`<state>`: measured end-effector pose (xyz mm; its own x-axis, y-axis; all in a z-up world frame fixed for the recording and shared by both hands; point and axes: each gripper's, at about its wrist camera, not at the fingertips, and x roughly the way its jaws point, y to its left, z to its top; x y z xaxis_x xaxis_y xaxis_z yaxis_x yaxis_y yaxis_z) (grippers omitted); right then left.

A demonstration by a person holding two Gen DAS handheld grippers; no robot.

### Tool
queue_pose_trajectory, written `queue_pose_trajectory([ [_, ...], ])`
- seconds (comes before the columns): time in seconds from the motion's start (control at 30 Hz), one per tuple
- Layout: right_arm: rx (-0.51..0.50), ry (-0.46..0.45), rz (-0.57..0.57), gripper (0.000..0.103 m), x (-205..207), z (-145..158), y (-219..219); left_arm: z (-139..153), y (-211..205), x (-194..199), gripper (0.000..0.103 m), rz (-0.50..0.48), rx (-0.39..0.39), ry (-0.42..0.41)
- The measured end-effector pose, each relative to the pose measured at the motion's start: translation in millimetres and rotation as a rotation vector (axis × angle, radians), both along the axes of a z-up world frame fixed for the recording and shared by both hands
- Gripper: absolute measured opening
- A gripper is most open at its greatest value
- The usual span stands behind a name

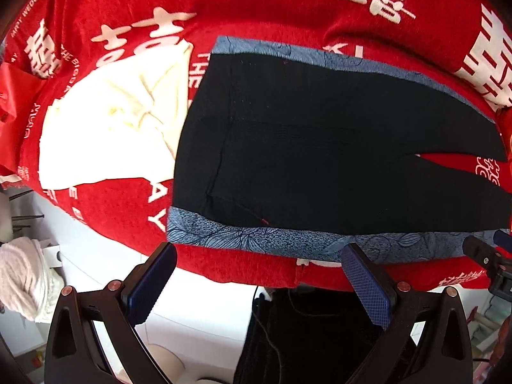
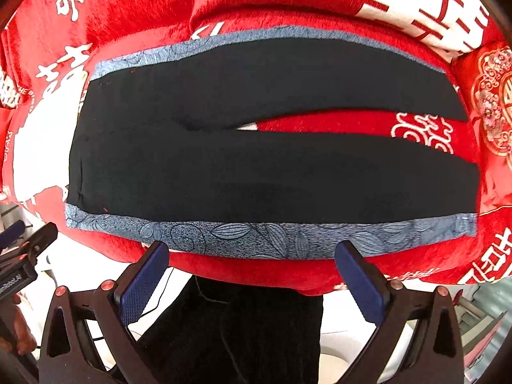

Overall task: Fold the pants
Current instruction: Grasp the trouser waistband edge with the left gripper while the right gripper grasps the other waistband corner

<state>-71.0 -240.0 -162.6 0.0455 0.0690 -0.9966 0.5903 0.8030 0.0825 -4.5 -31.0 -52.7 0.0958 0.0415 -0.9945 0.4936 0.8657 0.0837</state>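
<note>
Black pants (image 1: 320, 147) with blue leaf-patterned side stripes lie flat on a red blanket, waistband to the left, the two legs spread to the right with a gap between them (image 2: 352, 123). They also show in the right wrist view (image 2: 256, 160). My left gripper (image 1: 256, 256) is open and empty, just off the near blue stripe by the waist end. My right gripper (image 2: 252, 252) is open and empty, at the near stripe (image 2: 256, 233) toward the middle of the near leg. Each gripper's tip shows at the other view's edge.
The red blanket (image 1: 256, 9) with white characters covers the bed. A folded cream-white garment (image 1: 112, 121) lies left of the waistband. The bed's near edge runs just under both grippers; white floor, a pink cloth (image 1: 19, 275) and dark fabric (image 2: 240, 329) are below.
</note>
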Motion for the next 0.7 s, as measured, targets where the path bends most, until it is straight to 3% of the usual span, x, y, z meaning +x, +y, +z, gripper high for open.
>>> queue_pose_trajectory([
  [0.13, 0.020, -0.009, -0.006, 0.103, -2, -18, 6, -23, 7, 4, 0.103, 0.030, -0.028, 0.034],
  [0.23, 0.097, -0.084, -0.054, 0.103, -7, -29, 6, -37, 14, 7, 0.103, 0.055, -0.056, 0.045],
  [0.47, 0.457, -0.385, -0.252, 0.103, -39, -70, 0, -61, 45, 13, 0.103, 0.108, -0.211, 0.041],
  [0.6, 0.593, -0.449, -0.297, 0.103, -53, -102, 13, -76, 75, 13, 0.103, 0.181, -0.323, 0.081],
  [0.7, 0.675, -0.472, -0.349, 0.103, -65, -129, 21, -93, 94, 13, 0.103, 0.223, -0.354, 0.120],
])
